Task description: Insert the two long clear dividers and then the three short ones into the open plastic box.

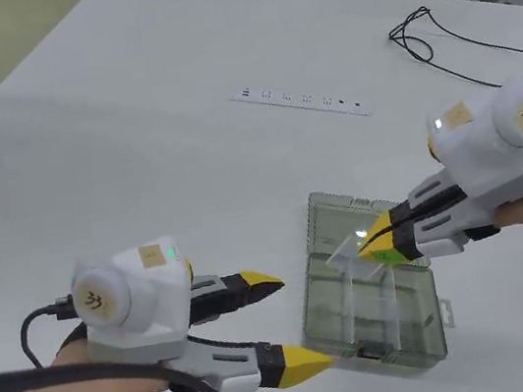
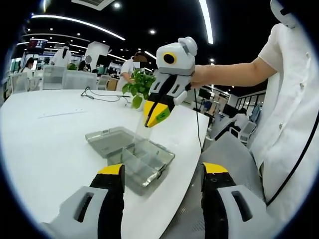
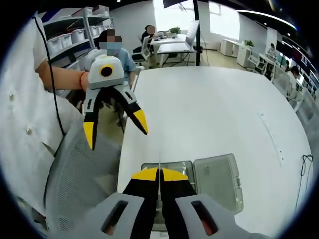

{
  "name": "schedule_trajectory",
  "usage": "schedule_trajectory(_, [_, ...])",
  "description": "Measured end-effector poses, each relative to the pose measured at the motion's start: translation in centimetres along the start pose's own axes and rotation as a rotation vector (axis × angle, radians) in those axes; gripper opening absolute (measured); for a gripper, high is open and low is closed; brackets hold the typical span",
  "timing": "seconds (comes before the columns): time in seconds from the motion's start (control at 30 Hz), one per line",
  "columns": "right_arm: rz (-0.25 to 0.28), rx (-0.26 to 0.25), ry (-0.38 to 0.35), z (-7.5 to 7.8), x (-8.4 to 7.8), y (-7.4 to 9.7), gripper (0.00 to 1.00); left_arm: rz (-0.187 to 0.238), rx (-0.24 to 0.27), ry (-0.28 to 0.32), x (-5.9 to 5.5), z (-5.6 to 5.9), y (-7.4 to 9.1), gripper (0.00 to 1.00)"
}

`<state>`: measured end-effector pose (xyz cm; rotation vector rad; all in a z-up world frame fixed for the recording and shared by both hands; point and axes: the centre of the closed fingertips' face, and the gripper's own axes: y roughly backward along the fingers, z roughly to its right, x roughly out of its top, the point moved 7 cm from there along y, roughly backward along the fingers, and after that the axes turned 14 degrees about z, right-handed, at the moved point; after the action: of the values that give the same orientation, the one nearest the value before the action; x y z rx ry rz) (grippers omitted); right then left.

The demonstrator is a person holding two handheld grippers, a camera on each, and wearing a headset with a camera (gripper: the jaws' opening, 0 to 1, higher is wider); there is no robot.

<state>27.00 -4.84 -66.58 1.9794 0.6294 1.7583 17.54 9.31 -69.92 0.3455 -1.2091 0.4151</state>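
Left gripper (image 1: 289,319), jaws apart, hovers beside the open greenish box (image 1: 314,299); right gripper (image 1: 380,240) clamps a clear divider (image 1: 343,255) above it.

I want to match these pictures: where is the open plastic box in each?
Head view: open plastic box lower right of centre, under the right gripper and its clear divider.
Left gripper view: box mid-frame, beyond the jaws.
Right gripper view: box bottom centre, partly behind the shut jaws.
Shared landmark: black cable.

Open-plan office or lab: white tables (image 3: 209,99), shelves of bins (image 3: 72,36), ceiling strip lights (image 2: 205,20).
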Motion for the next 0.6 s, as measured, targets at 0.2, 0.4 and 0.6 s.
schedule_trajectory(0.2, [0.007, -0.002, -0.005, 0.5, -1.0, -1.1, 0.02, -0.007, 0.018, 0.007, -0.3, -0.1, 0.4, 0.68])
schedule_trajectory(0.4, [-0.003, 0.008, 0.002, 0.8, -1.8, -1.9, 0.02, -0.006, 0.033, 0.008, -0.5, -0.3, 0.5, 0.74])
schedule_trajectory(0.6, [-0.019, 0.004, 0.009, 1.4, -2.9, -2.2, 0.02, -0.009, 0.032, 0.014, -0.6, -0.2, 0.4, 0.75])
